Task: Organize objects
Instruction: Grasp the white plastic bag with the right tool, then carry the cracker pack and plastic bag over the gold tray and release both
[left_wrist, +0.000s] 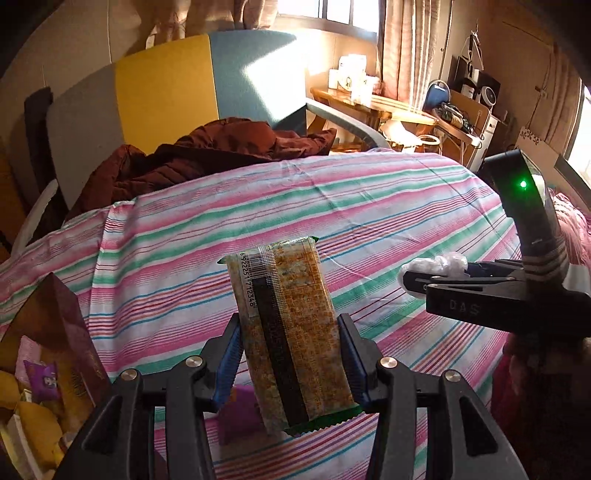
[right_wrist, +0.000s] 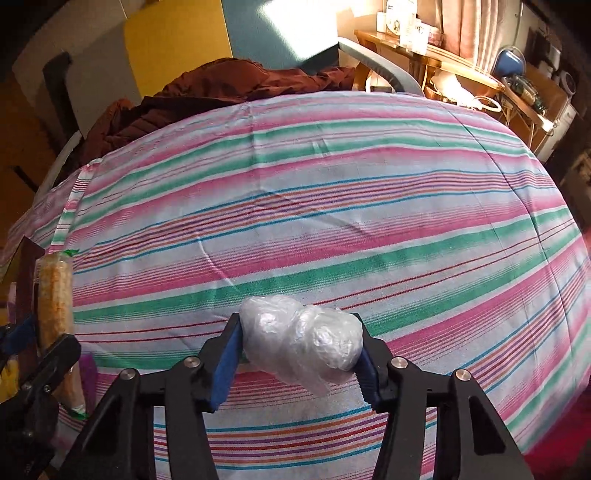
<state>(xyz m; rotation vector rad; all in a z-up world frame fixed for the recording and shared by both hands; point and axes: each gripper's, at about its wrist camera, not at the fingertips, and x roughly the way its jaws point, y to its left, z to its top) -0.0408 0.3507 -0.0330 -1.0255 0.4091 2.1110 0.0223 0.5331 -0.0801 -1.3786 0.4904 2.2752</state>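
**Both grippers loaded over the striped bed**

A barcode strip runs down the snack packet (left_wrist: 291, 332), its digits reading roughly 6922251712348, though the fisheye curve makes a digit or two uncertain. Beside it a dark band carries print too small to read. On the body of the right gripper (left_wrist: 417, 282), seen from the left wrist camera, the letters "DAS" show in pale relief.

Below both tools lies a bedsheet (right_wrist: 332, 192) striped in pink, green, white and thin blue and red lines. Beyond the fingers, at the far edge of the bed, a dark red padded jacket (left_wrist: 207, 151) is heaped against a headboard (left_wrist: 166, 92) of grey, yellow and blue panels. Farther off to the right stand a wooden desk (left_wrist: 373, 105) with white containers, curtains and a sunlit window.

The left gripper (left_wrist: 290, 356) is clamped on the snack packet, its blue pads pressing the two long sides of the lower half; the packet stands nearly upright between the fingers, the top end reaching out past the tips. Low to its left sits an open bag (left_wrist: 44, 350) of wrapped snacks.

The right gripper (right_wrist: 299, 350) is clamped on a crumpled clear plastic bundle (right_wrist: 299, 336), held crosswise between the fingertips, just above the sheet.
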